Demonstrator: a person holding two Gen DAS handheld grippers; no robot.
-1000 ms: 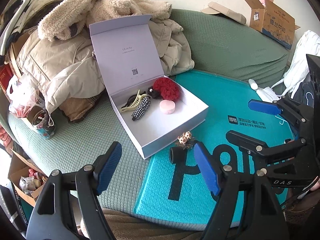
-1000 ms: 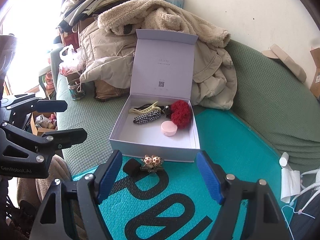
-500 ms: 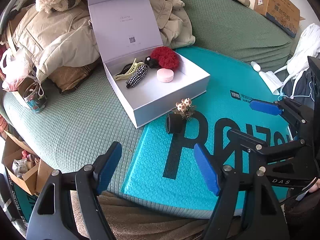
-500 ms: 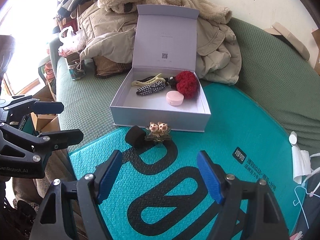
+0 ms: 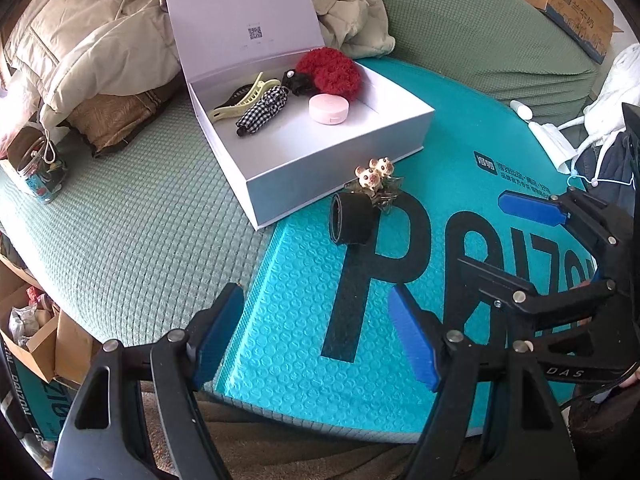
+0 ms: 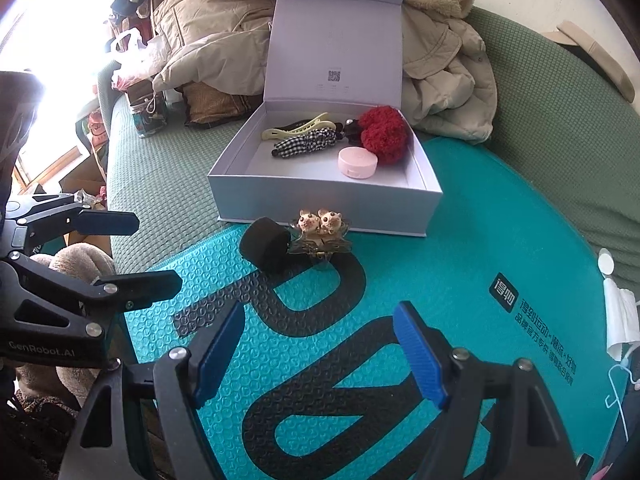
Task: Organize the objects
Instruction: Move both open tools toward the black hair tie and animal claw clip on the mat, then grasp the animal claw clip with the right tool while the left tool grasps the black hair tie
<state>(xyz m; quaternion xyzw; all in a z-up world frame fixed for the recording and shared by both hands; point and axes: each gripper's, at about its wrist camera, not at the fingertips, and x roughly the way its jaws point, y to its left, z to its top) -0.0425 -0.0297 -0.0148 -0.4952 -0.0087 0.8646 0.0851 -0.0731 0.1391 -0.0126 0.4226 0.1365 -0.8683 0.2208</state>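
An open white box (image 5: 336, 176) (image 6: 320, 196) with its lid up sits on the green sofa. Inside lie a red scrunchie (image 5: 330, 70) (image 6: 384, 134), a pink compact (image 5: 328, 108) (image 6: 357, 163), a checked hair tie (image 5: 262, 110) (image 6: 308, 142) and a yellow clip (image 5: 240, 100) (image 6: 296, 128). In front of the box, on the teal bubble mailer (image 5: 288, 300) (image 6: 460, 248), lie a black roll (image 5: 352, 218) (image 6: 266, 250) and a clip with two small pig figures (image 5: 374, 176) (image 6: 320, 228). My left gripper (image 5: 316, 336) and right gripper (image 6: 320, 354) are open and empty, hovering short of these two.
Piled jackets (image 5: 92, 40) (image 6: 440, 80) lie behind the box. A small tin (image 5: 38, 172) stands at the left. A cardboard box (image 5: 572, 4) rests at the back right. White masks (image 6: 620, 320) lie at the mailer's right edge.
Both grippers have pulled back and risen, so the box, the black roll and the pig clip sit farther away. Nothing was grasped or moved.
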